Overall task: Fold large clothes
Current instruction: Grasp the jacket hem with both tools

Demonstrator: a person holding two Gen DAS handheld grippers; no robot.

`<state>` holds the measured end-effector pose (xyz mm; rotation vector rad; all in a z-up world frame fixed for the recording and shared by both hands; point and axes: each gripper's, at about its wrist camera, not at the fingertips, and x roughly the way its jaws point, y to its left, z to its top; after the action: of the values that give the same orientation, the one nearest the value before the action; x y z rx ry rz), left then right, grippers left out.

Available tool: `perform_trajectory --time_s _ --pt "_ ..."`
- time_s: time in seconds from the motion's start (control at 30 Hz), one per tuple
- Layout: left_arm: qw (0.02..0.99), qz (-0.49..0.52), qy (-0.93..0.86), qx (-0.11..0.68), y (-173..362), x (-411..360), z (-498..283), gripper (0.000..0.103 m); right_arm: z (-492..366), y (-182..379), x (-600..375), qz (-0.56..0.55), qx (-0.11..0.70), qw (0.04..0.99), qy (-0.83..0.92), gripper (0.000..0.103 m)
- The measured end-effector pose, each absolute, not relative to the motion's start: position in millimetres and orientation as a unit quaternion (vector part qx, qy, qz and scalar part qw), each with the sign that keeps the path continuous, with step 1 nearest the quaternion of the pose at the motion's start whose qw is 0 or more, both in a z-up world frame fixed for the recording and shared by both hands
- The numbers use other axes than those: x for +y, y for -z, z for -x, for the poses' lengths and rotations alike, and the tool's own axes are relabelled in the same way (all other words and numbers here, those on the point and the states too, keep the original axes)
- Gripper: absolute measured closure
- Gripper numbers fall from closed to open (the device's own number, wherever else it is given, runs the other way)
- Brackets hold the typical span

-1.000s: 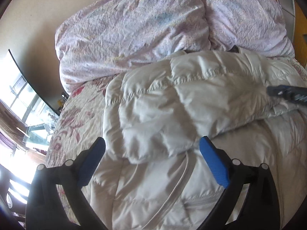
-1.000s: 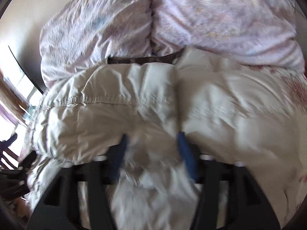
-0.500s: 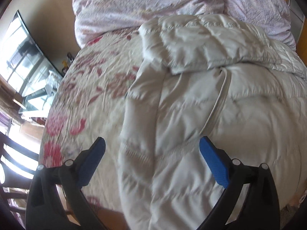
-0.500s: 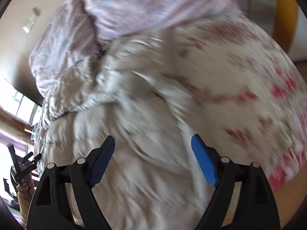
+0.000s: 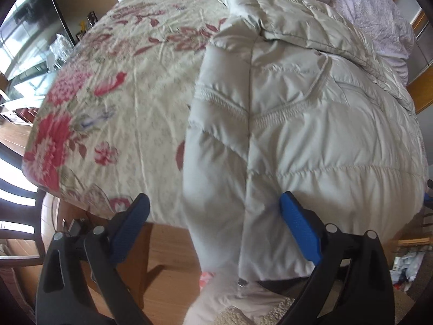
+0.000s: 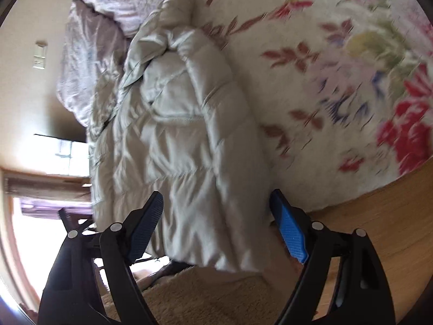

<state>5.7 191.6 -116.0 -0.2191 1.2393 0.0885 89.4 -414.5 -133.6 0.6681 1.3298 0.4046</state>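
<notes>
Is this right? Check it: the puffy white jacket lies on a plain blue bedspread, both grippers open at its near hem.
Not quite. The bedspread is cream with red flowers, as the left wrist view shows. The rest holds: the jacket lies on it, left gripper and right gripper open.

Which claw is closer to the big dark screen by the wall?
Left. The left claw hovers at the coat's edge facing the screen; the right claw is at the coat's opposite edge.

a home bedroom. a bed with a floral quilt fills mid frame, pillows lie at the top, and a wood floor shows below. a chair stands at lower left.
</notes>
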Motion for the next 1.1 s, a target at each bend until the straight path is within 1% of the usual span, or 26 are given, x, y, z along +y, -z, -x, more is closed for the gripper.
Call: perform_trajectory --time_s 0.1,0.3,0.43,0.5,0.6,0.7,0.77,0.83,0.87,0.9,0.97,1.03,1.1 --pt "0.801 0.122 -0.017 0.586 119.7 187.0 -2.0 0.013 -89.3 134.1 -403.6 -0.300 0.605 0.708 -0.204 0.020" --pt "0.796 0.117 0.001 0.593 125.4 177.0 0.4 0.020 -89.4 134.8 -393.5 -0.297 0.602 0.706 -0.225 0.020" --pt "0.792 0.127 0.007 0.597 127.3 180.8 -5.5 0.021 -90.7 138.5 -393.6 -0.304 0.601 0.702 -0.234 0.022" --pt "0.793 0.133 0.009 0.595 127.2 186.4 -7.0 0.021 -90.4 140.4 -398.1 -0.314 0.600 0.698 -0.234 0.024" --pt "0.793 0.138 0.020 0.593 126.6 190.9 -6.3 0.021 -89.0 143.7 -407.8 -0.320 0.596 0.696 -0.241 0.024" --pt "0.799 0.122 0.027 0.588 127.2 185.8 -3.8 0.018 -88.7 144.2 -406.5 -0.318 0.595 0.696 -0.244 0.024" --pt "0.801 0.122 0.032 0.585 127.2 182.4 -2.8 0.018 -87.6 141.3 -400.2 -0.299 0.596 0.704 -0.243 0.024" --pt "0.802 0.131 0.036 0.582 126.8 179.4 -1.5 0.021 -85.9 136.9 -391.9 -0.272 0.598 0.715 -0.239 0.024" --pt "0.803 0.131 0.039 0.580 126.2 176.9 -0.9 0.026 -84.7 133.9 -386.6 -0.251 0.598 0.725 -0.232 0.027" --pt "0.804 0.130 0.039 0.579 126.0 175.5 -0.5 0.028 -83.7 130.7 -380.4 -0.228 0.599 0.734 -0.224 0.029" --pt "0.805 0.130 0.034 0.578 126.4 174.3 0.1 0.029 -79.4 123.7 -361.4 -0.155 0.604 0.757 -0.195 0.036" --pt "0.805 0.134 0.033 0.578 126.2 174.2 0.1 0.031 -76.9 120.9 -347.0 -0.109 0.606 0.767 -0.183 0.036" --pt "0.804 0.138 0.033 0.577 126.2 174.9 0.0 0.034 -76.7 119.7 -341.7 -0.095 0.606 0.769 -0.178 0.036"
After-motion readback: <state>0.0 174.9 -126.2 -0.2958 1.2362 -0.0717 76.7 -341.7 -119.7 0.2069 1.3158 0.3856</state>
